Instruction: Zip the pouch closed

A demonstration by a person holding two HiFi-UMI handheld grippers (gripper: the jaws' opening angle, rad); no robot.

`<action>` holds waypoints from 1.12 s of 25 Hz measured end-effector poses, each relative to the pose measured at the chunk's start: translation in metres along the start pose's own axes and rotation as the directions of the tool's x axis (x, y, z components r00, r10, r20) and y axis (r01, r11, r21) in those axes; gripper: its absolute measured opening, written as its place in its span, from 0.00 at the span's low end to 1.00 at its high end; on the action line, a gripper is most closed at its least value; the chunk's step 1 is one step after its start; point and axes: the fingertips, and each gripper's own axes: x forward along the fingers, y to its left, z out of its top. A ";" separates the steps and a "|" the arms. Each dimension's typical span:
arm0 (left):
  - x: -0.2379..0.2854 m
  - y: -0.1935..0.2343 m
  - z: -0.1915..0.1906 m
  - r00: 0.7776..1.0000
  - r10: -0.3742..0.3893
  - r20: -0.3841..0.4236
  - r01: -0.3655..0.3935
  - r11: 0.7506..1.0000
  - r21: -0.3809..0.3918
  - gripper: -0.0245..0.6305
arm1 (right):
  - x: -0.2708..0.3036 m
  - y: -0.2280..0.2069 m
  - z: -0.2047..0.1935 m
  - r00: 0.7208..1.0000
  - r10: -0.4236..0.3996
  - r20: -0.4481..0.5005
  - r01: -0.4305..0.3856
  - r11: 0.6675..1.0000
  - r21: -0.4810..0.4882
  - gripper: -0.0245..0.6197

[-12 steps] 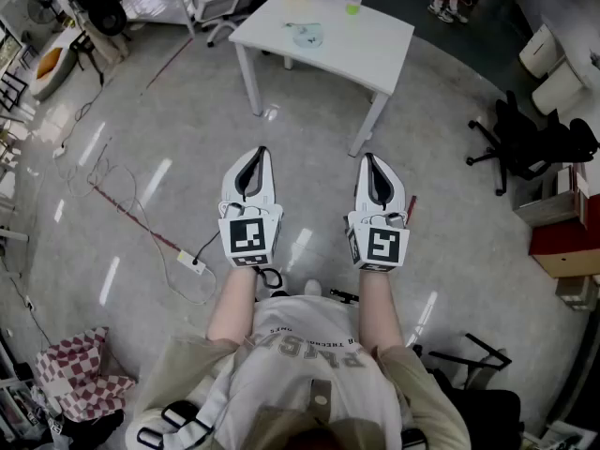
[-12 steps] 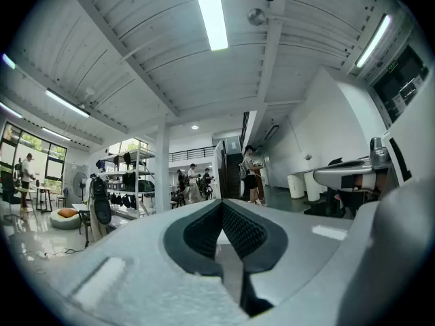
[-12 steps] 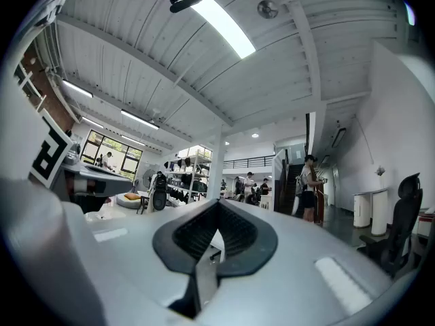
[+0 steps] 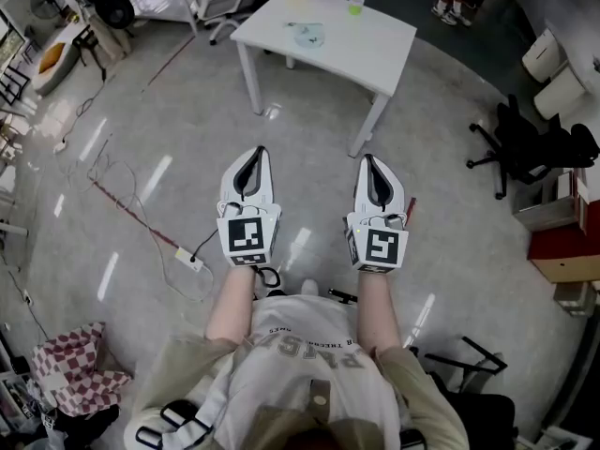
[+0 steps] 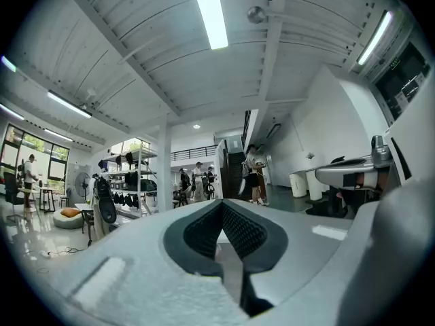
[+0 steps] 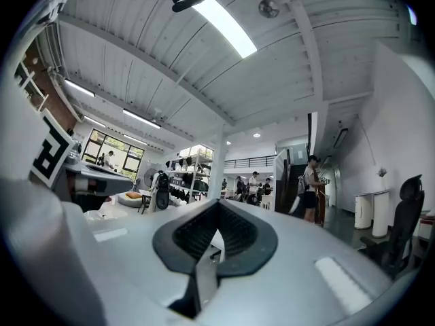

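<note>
While left gripper [image 4: 260, 153] and right gripper [image 4: 367, 157] hang clenched, empty, the pouch [image 4: 307, 34] sits on the table [image 4: 370, 40], twelve o'clock, well apart.

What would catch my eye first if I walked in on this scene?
The person holds two white tools out side by side in the middle of the head view: the left gripper and the right gripper, both with jaws shut and empty. Ahead of them stands a white table with a pouch and a green cup on it.
</note>
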 end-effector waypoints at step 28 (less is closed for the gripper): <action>0.031 0.016 -0.040 0.992 0.044 -0.117 -0.060 0.989 -0.137 0.39 | 0.041 -0.029 -0.042 0.991 0.121 -0.053 -0.109 0.974 0.197 0.30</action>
